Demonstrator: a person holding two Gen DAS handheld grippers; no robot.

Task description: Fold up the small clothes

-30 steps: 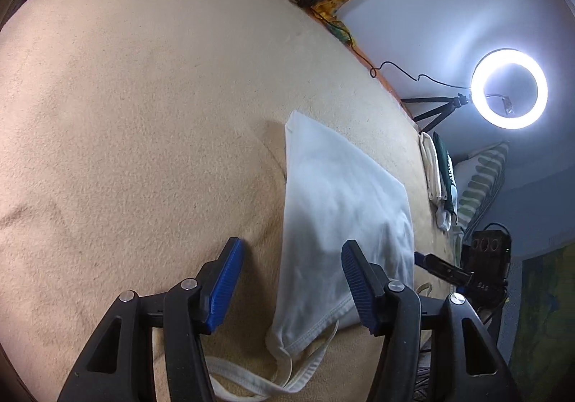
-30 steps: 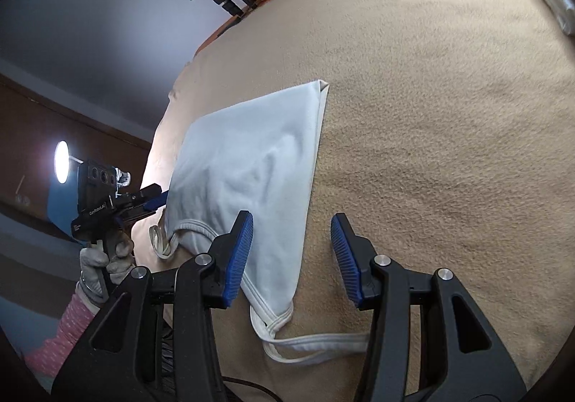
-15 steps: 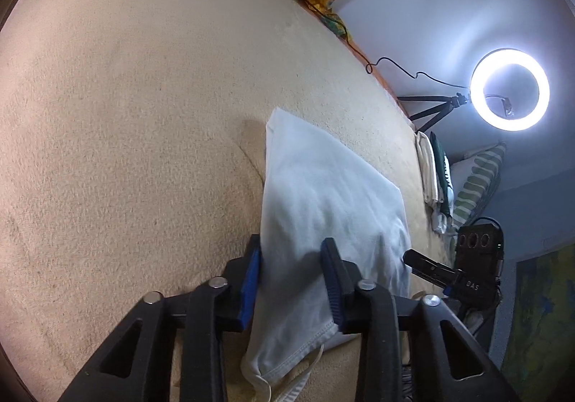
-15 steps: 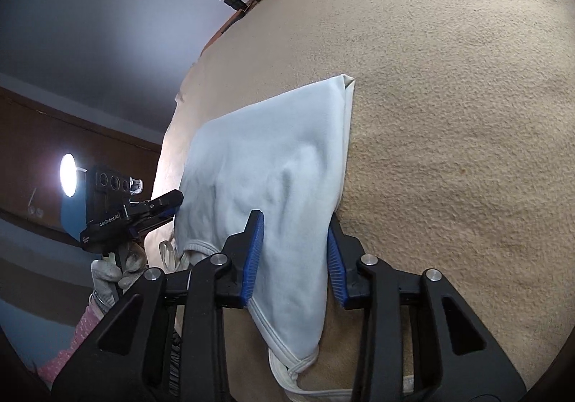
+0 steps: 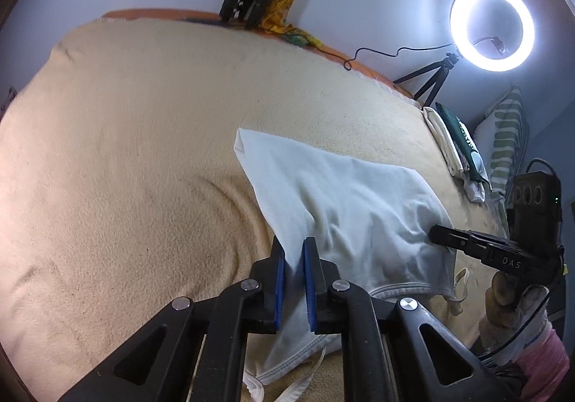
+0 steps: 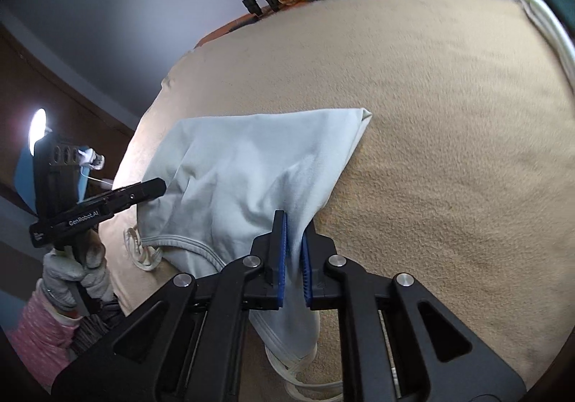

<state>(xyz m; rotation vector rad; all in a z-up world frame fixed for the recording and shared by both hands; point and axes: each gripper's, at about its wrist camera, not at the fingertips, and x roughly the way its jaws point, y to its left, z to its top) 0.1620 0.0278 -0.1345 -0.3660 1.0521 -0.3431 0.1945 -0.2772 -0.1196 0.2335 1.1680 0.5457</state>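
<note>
The white garment (image 5: 345, 211) is lying across the tan blanket (image 5: 125, 157), and I am seeing its near edges lifting off the blanket at both sides while its far corner is resting flat. Its straps are trailing on the blanket below the lifted edges.

My left gripper (image 5: 294, 279) is clamping one side edge, blue pads nearly together with the cloth running between them. My right gripper (image 6: 294, 258) is pinching the opposite side edge the same way, jaws almost closed on the fabric. Each gripper is pointing forward over the blanket, angled slightly down. In the right wrist view a gloved hand (image 6: 77, 269) with a pink sleeve is gripping the left tool's handle.

Beyond the garment, a stack of folded clothes (image 5: 456, 150) is sitting at the blanket's far edge, near a lit ring light (image 5: 492, 31) on a small tripod.
</note>
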